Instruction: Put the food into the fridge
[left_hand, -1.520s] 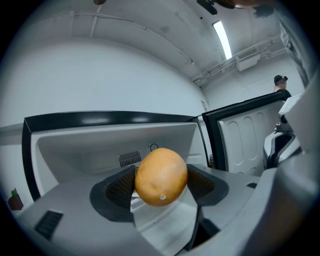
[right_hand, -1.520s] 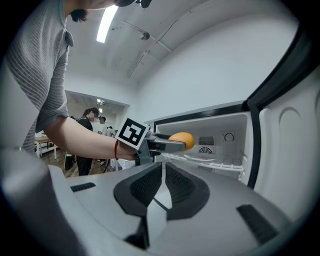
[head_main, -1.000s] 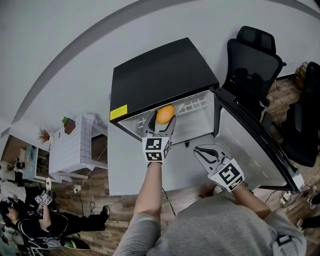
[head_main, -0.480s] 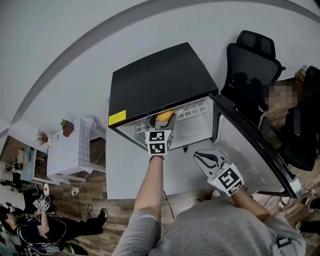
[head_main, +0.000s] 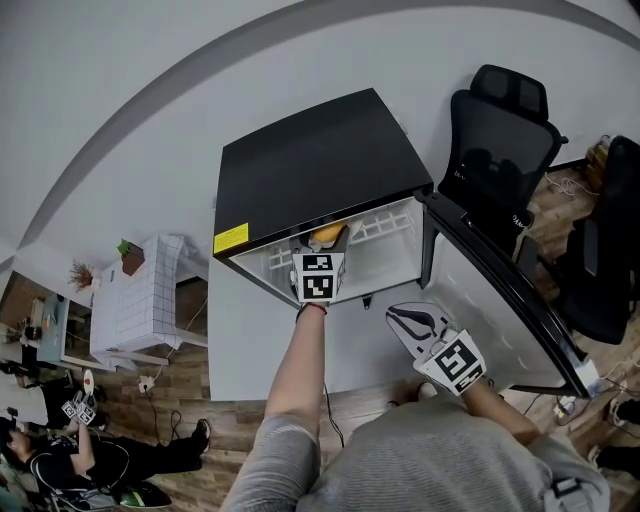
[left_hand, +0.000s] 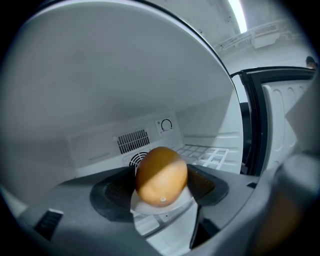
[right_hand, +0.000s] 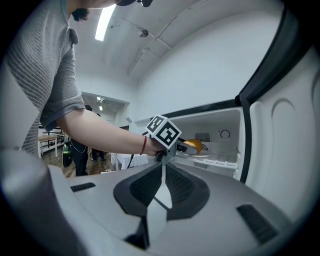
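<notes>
A small black fridge (head_main: 310, 165) stands against the wall with its door (head_main: 500, 300) swung open to the right. My left gripper (head_main: 325, 240) reaches inside the white compartment, shut on an orange-yellow fruit (left_hand: 161, 175), also seen as the fruit (head_main: 328, 233) and the fruit (right_hand: 192, 145). The back wall with its vent and dial (left_hand: 166, 125) is close ahead of the fruit. My right gripper (head_main: 408, 318) hangs outside, in front of the open door, shut and holding nothing; in its own view its jaws meet at the right gripper (right_hand: 161, 195).
A white wire shelf (left_hand: 207, 154) lies inside the fridge to the right. A black office chair (head_main: 495, 140) stands right of the fridge. A small white tiled table (head_main: 145, 290) sits at the left. A person (head_main: 60, 455) sits on the wooden floor at lower left.
My left gripper has carried the fruit deeper into the fridge, so less of it shows in the head view. The right gripper has barely moved.
</notes>
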